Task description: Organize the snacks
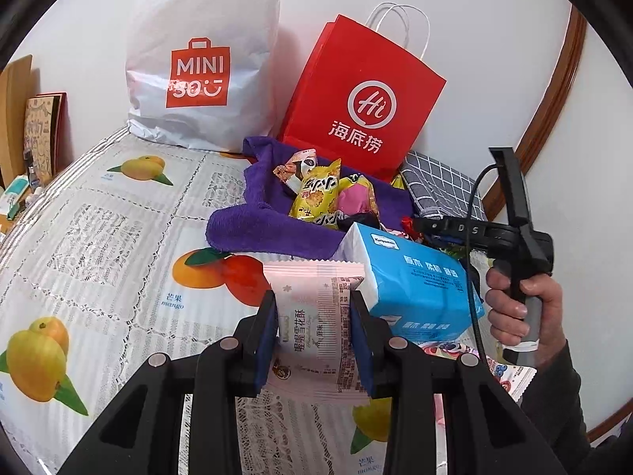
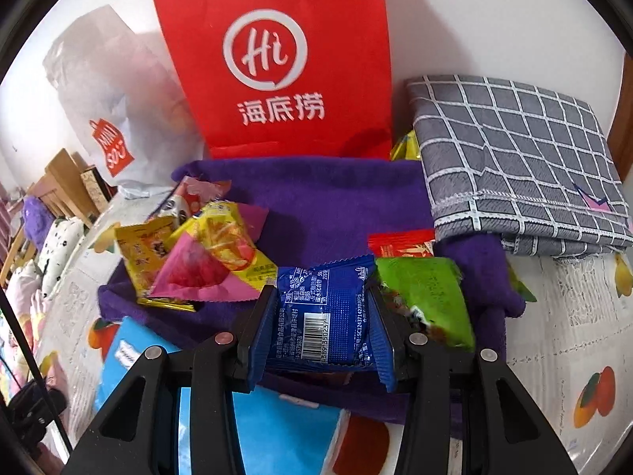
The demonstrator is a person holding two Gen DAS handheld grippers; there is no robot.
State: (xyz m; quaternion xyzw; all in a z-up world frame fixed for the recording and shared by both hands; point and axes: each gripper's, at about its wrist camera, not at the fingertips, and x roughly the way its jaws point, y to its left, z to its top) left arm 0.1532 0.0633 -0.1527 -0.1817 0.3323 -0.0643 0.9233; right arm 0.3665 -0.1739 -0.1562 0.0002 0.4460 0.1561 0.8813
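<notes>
My left gripper (image 1: 312,316) is shut on a pink-and-white snack packet (image 1: 316,316), held above the fruit-print tablecloth (image 1: 118,237). My right gripper (image 2: 322,316) is shut on a blue snack packet (image 2: 328,316), barcode side up, over the purple towel (image 2: 336,206). On that towel lie yellow and pink packets (image 2: 205,261) to the left, and a green packet (image 2: 431,297) and a red one (image 2: 399,243) to the right. In the left wrist view the same towel (image 1: 245,229) holds a heap of yellow and pink snacks (image 1: 320,198), and a hand (image 1: 514,308) grips the right tool's handle.
A red paper bag (image 2: 273,63) and a white plastic bag (image 1: 201,51) stand against the wall behind the towel. A folded grey checked cloth (image 2: 514,150) lies at the right. A blue tissue pack (image 1: 415,289) sits just in front of the towel.
</notes>
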